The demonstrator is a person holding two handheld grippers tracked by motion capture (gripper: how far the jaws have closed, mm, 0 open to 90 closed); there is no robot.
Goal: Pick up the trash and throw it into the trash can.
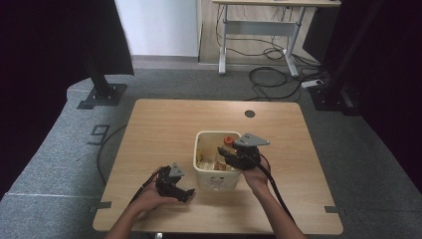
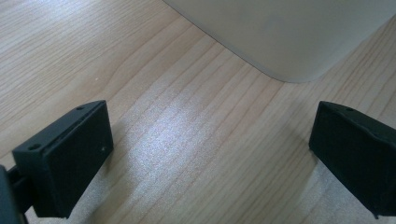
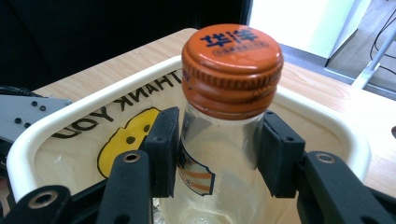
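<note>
A clear glass bottle [image 3: 219,154] with an orange screw cap [image 3: 232,60] stands upright inside a cream plastic bin [image 1: 215,179]. My right gripper [image 3: 218,149] is shut on the bottle's neck just below the cap; in the high view this gripper [image 1: 233,158] reaches over the bin's right rim, the cap [image 1: 228,141] showing inside. My left gripper [image 1: 185,191] rests low on the table just left of the bin, open. In the left gripper view its jaws stand wide apart over bare wood, gripper [image 2: 219,154], with the bin's wall [image 2: 289,32] ahead.
The bin's inner wall [image 3: 121,112] bears a yellow face and the words THANK YOU. The wooden table [image 1: 164,124] has a round cable hole [image 1: 250,113] at the back right. Beyond it lie grey floor, cables and a desk frame [image 1: 259,30].
</note>
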